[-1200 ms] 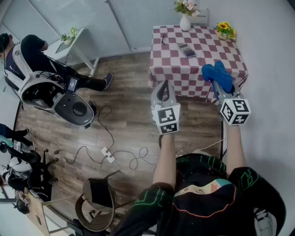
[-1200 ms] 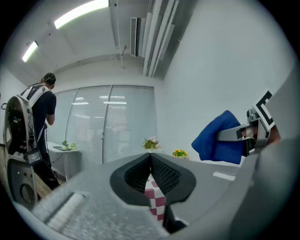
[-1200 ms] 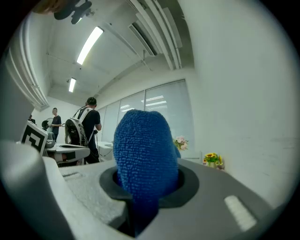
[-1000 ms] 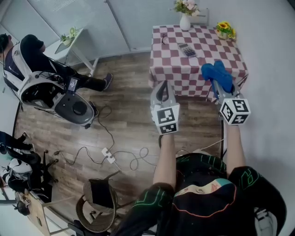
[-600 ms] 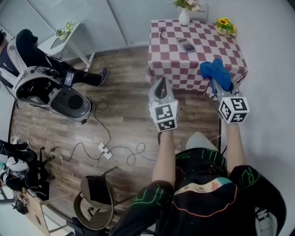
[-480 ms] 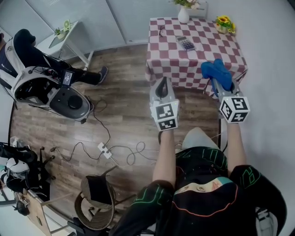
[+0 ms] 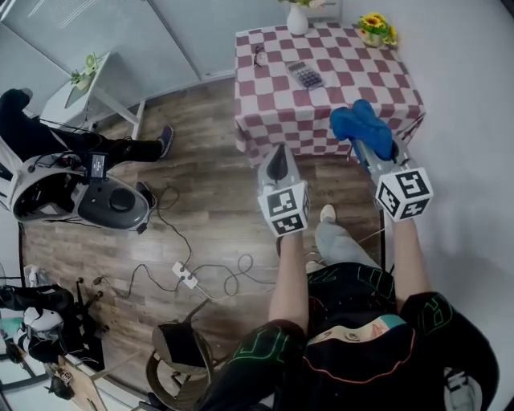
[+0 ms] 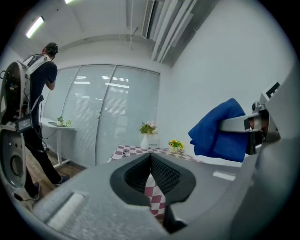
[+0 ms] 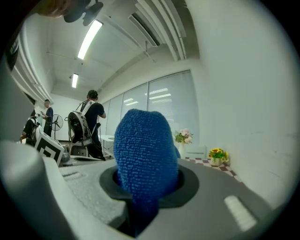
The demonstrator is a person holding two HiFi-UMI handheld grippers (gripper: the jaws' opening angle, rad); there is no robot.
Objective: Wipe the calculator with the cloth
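Right hand-held gripper (image 7: 366,144) clamps nubby blue cloth (image 7: 358,124); left hand-held gripper (image 7: 277,154) jaws together, empty. Rectangular calculator (image 7: 305,75) lies diagonally on checkered surface (image 7: 361,76).

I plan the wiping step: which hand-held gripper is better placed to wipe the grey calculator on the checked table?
The right hand-held gripper: it is shut on the blue fuzzy cloth. The left hand-held gripper is shut and empty.

Checked table (image 7: 353,76) w/ vase (image 7: 297,20), sunflower pot (image 7: 373,36); power strip (image 7: 185,275) on floor (image 7: 209,201).
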